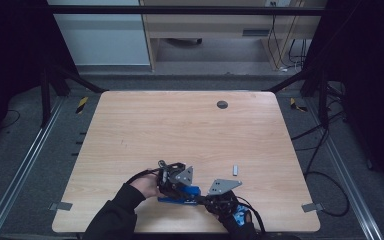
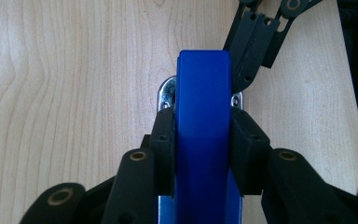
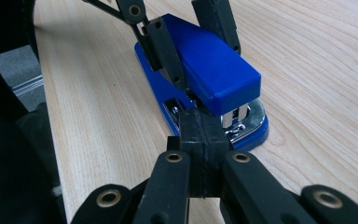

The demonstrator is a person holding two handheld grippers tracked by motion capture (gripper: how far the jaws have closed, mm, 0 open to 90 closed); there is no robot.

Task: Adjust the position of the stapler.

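Note:
A blue stapler (image 1: 188, 190) lies on the wooden table (image 1: 180, 130) near its front edge. My left gripper (image 1: 179, 188) comes down on it from above. In the left gripper view my left gripper (image 2: 203, 140) is shut on the stapler (image 2: 203, 93), one pad on each long side of its blue top. My right gripper (image 1: 201, 200) points at the stapler's front end from the right. In the right gripper view my right gripper (image 3: 203, 135) is shut with nothing visible between its pads. Its tips sit at the metal mouth of the stapler (image 3: 214, 65).
A small grey piece (image 1: 235, 170) lies on the table to the right of the grippers. A round dark grommet (image 1: 222, 104) sits near the far edge. Metal rails and cables run along the floor on both sides of the table.

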